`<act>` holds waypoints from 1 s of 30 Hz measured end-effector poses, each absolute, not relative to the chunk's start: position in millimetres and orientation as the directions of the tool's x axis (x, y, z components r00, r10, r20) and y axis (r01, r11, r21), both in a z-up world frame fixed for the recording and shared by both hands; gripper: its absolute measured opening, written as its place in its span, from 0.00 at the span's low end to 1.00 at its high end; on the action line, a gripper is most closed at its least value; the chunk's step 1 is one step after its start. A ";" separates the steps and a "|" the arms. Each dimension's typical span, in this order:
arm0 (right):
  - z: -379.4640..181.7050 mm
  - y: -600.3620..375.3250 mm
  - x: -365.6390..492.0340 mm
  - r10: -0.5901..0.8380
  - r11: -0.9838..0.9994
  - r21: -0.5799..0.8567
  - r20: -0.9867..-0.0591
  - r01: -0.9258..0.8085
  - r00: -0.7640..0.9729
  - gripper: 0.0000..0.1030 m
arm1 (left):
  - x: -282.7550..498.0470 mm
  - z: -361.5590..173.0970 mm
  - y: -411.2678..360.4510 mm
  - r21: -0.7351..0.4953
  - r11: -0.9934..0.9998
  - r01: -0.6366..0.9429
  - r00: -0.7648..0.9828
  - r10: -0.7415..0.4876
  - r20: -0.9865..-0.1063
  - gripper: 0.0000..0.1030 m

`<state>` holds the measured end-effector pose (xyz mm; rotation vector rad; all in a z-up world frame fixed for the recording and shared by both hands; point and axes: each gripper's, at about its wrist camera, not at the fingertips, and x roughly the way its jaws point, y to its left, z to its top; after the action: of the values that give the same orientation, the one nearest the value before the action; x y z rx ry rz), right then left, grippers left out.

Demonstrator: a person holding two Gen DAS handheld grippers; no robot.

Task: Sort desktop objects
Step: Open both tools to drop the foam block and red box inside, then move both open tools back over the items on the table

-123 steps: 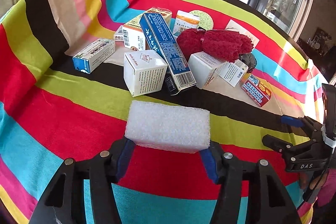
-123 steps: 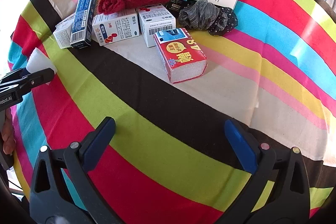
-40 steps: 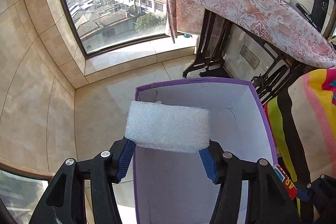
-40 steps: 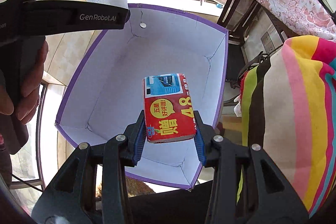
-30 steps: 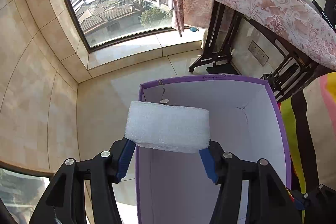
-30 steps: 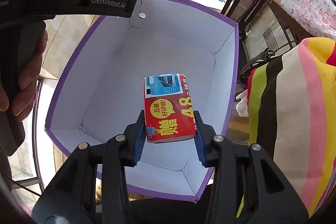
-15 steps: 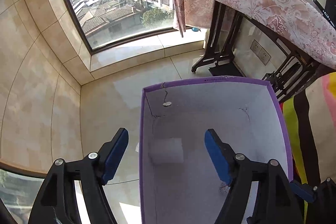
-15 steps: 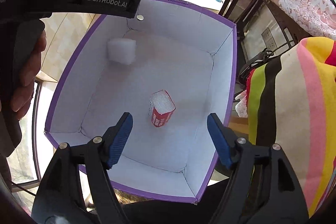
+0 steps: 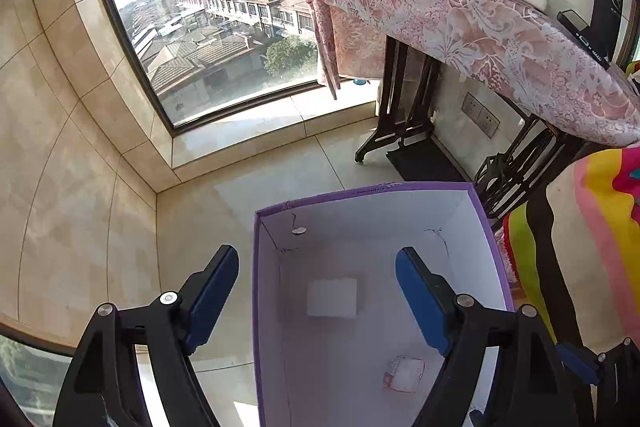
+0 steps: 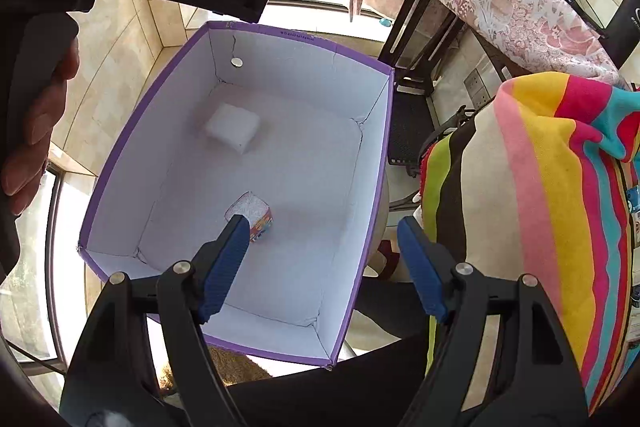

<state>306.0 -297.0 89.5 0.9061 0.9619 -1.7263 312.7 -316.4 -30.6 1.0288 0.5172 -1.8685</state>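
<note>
A purple-rimmed cardboard box (image 9: 264, 267) with white inner walls stands on the floor beside the table; it also shows in the right wrist view (image 10: 120, 163). A white foam block (image 9: 332, 297) lies on its floor, seen too in the right wrist view (image 10: 233, 125). A red sponge pack (image 10: 256, 214) lies nearer, faint in the left wrist view (image 9: 404, 373). My left gripper (image 9: 316, 295) is open and empty above the box. My right gripper (image 10: 324, 263) is open and empty above the box's near side.
The striped tablecloth (image 10: 560, 207) hangs at the right, also in the left wrist view (image 9: 600, 227). A second table with a pink floral cloth (image 9: 460, 19) stands behind. A large window (image 9: 224, 7) and tiled floor (image 9: 200, 219) lie beyond the box.
Both grippers opened and dropped their loads: the foam block and the sponge pack fell into the box and now rest on its floor. Both grippers have drawn back slightly.
</note>
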 end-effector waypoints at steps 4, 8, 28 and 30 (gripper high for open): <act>111.9 -273.9 273.6 -0.406 -0.343 -0.178 -0.857 0.922 -0.317 0.77 | 285.5 -6.6 -299.3 0.062 -0.546 0.835 -0.290 -0.534 -0.795 0.79; 136.9 -247.0 250.7 -0.431 -0.427 -0.185 -0.819 0.885 -0.379 0.77 | 250.2 17.5 -282.3 0.059 -0.604 0.795 -0.349 -0.535 -0.769 0.80; 168.6 44.9 28.9 -0.310 -0.943 0.168 -0.761 0.288 -0.570 0.87 | -19.4 13.4 -51.9 -0.005 -0.994 0.112 -0.673 -0.072 -0.736 0.80; 164.1 53.5 28.8 -0.302 -0.946 0.166 -0.766 0.280 -0.567 0.87 | -42.2 13.8 -34.0 0.024 -0.998 0.053 -0.673 -0.053 -0.738 0.80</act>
<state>28.8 53.5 164.1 1.2409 -0.0361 -2.5222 -42.2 -34.0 13.8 1.2453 -0.0008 -2.8213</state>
